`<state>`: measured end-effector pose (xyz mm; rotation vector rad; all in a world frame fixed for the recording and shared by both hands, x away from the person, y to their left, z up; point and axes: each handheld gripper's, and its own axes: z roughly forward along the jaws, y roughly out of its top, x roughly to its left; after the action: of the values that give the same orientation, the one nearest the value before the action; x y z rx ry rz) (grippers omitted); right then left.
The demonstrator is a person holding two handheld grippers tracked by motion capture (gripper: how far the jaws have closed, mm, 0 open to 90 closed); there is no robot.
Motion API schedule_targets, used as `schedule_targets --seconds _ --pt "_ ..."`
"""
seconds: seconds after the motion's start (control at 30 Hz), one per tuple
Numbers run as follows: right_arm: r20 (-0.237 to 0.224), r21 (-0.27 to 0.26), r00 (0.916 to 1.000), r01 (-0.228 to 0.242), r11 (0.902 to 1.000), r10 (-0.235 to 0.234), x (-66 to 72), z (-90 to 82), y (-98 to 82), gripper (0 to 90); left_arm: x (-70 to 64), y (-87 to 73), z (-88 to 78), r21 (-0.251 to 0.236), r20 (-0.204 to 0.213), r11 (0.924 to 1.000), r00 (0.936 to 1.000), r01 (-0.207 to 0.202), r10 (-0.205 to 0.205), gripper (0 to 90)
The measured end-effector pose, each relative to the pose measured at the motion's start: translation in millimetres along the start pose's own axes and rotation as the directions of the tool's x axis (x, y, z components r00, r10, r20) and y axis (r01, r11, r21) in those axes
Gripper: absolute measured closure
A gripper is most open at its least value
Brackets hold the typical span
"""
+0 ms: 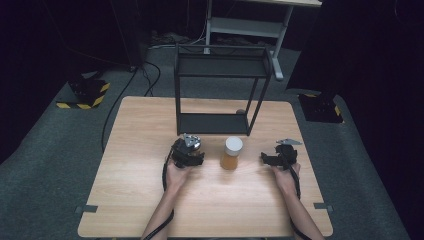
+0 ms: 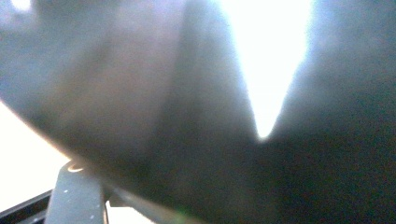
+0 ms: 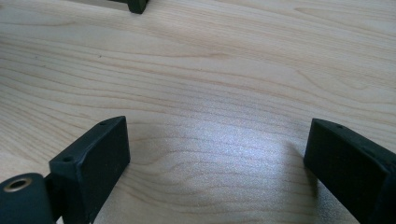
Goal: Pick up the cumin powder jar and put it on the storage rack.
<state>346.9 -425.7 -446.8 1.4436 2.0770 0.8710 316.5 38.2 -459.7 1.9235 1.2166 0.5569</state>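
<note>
A jar point(image 1: 232, 153) with a white lid and amber contents stands upright in the middle of the wooden table point(image 1: 150, 200). My left gripper point(image 1: 200, 159) rests on the table just left of the jar, a small gap apart from it. In the left gripper view its jaws are dark blurred masses that meet at the foot of a bright wedge point(image 2: 261, 140), with nothing between them. My right gripper point(image 1: 265, 160) lies to the right of the jar, farther off. In the right gripper view it point(image 3: 217, 154) is open wide over bare wood.
A black two-tier metal rack point(image 1: 220, 75) stands on the table's far half, behind the jar. One of its feet point(image 3: 135, 4) shows at the top of the right gripper view. Dark floor surrounds the table, with a white desk frame point(image 1: 250, 25) beyond.
</note>
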Motion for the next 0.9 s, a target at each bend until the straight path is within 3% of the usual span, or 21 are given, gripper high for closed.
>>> schedule_targets --seconds 0.03,0.07,0.2,0.27,0.33,0.43,0.53,0.63,0.67,0.77,0.8,0.9 --pt "0.0 0.0 1.0 0.0 1.0 0.0 0.0 0.0 0.0 6.2 -0.9 -1.8 0.5 -0.01 -0.003 0.9999 0.9999 0.011 -0.011 29.3" --pt "0.0 0.0 1.0 0.0 1.0 0.0 0.0 0.0 0.0 6.2 -4.9 -9.8 4.2 -0.061 -0.01 0.9962 0.998 0.062 -0.062 30.7" --pt "0.0 0.0 1.0 0.0 1.0 0.0 0.0 0.0 0.0 6.2 -1.7 -3.4 0.9 -0.02 -0.009 0.9997 0.9998 0.015 -0.015 30.9" --pt "0.0 0.0 1.0 0.0 1.0 0.0 0.0 0.0 0.0 6.2 -1.3 -3.1 0.8 -0.018 -0.007 0.9997 0.9999 0.016 -0.016 31.0" --pt "0.0 0.0 1.0 0.0 1.0 0.0 0.0 0.0 0.0 6.2 -4.0 -8.5 3.8 -0.055 -0.007 0.9969 0.9983 0.057 -0.057 31.0" --pt "0.0 0.0 1.0 0.0 1.0 0.0 0.0 0.0 0.0 6.2 -2.0 -5.2 2.2 -0.034 -0.005 0.9989 0.9995 0.033 -0.033 31.1" --pt "0.0 0.0 1.0 0.0 1.0 0.0 0.0 0.0 0.0 6.2 -3.6 -7.4 3.2 -0.048 -0.008 0.9979 0.999 0.044 -0.045 31.1" --pt "0.0 0.0 1.0 0.0 1.0 0.0 0.1 0.0 0.0 6.2 -0.3 -2.1 1.4 -0.019 -0.001 0.9996 0.9998 0.019 -0.019 31.2" --pt "0.0 0.0 1.0 0.0 1.0 0.0 0.1 0.0 0.0 6.3 6.2 9.5 -2.9 0.047 0.024 0.9987 0.9996 -0.017 0.016 31.1" --pt "0.0 0.0 1.0 0.0 1.0 0.0 0.1 0.0 0.0 6.2 2.5 3.7 0.1 0.005 0.017 0.9999 0.9997 0.014 -0.015 31.2" --pt "0.0 0.0 1.0 0.0 1.0 0.0 0.1 0.0 0.0 6.3 9.1 16.5 -5.3 0.074 0.032 0.9954 0.9978 -0.06 0.058 31.2" --pt "0.0 0.0 1.0 0.0 1.0 0.0 0.1 0.0 0.0 6.3 9.7 19.2 -7.0 0.071 0.042 0.9957 0.9975 -0.059 0.056 31.2"
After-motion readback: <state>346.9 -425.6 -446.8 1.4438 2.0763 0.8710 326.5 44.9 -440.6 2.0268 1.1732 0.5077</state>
